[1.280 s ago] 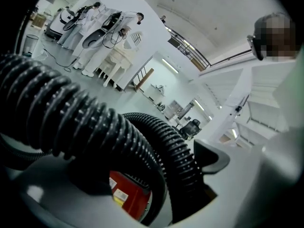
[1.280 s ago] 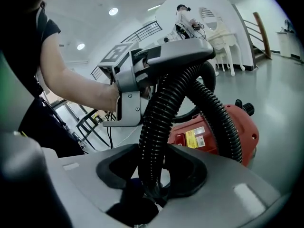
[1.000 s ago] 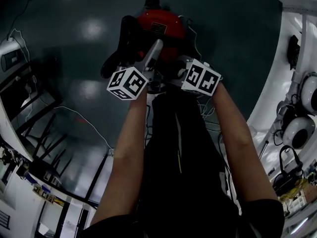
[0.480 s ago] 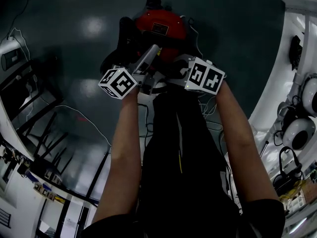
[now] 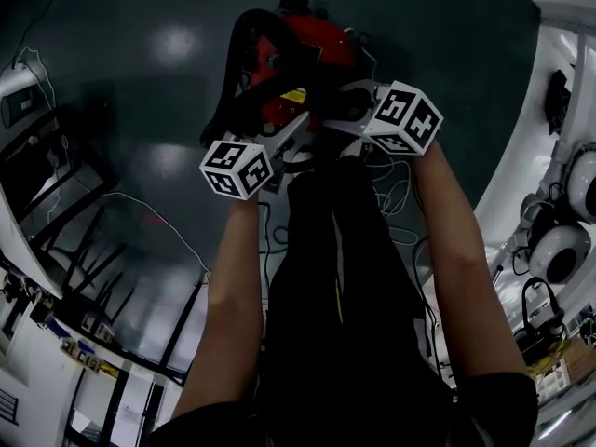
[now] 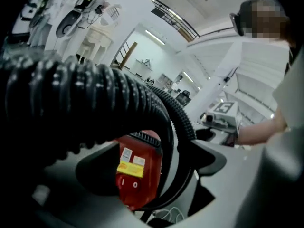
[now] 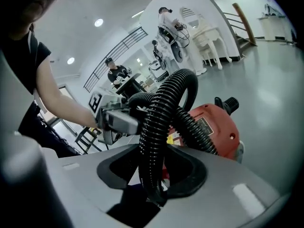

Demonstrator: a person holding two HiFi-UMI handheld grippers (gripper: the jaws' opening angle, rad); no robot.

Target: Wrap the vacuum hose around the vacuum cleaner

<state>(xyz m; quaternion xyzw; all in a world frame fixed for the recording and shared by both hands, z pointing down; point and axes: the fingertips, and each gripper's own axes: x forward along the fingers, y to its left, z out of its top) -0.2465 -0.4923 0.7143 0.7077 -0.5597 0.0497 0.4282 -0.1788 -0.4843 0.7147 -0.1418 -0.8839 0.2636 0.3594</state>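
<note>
The floor [image 5: 130, 82] is dark and glossy, with plenty of open room left of the vacuum and beyond it. The tight spots are the edges. A white wall [image 5: 507, 170] with gear hung on it curves down the right side, and black frames [image 5: 79, 259] crowd the lower left edge.

The vacuum [image 5: 321, 40] is the red canister on the floor straight ahead of my legs [image 5: 326, 277], well clear of both edges. The hose [image 5: 231, 82] is the black ribbed one. It stands up in a tall loop on the vacuum's left side and comes across the front of the canister toward my two tools.

My right gripper [image 7: 154, 175] is clamped on the hose, pads pinching it from both sides. From the jaws the hose rises, arcs over and drops back toward the vacuum.

My left gripper [image 6: 152, 167] is spread wide, though its jaws have just been closing a bit. A run of hose curves down through the gap with the red canister behind it, but the pads aren't pressing on it. Another fat run of hose lies across the top left of the left gripper view, very close to the camera. The two grippers sit near each other, the left one lower in the head view.

Loose white cables [image 5: 396, 194] are tangled on the floor by my right leg, and a thin wire [image 5: 154, 214] trails off across the open floor to the left.
</note>
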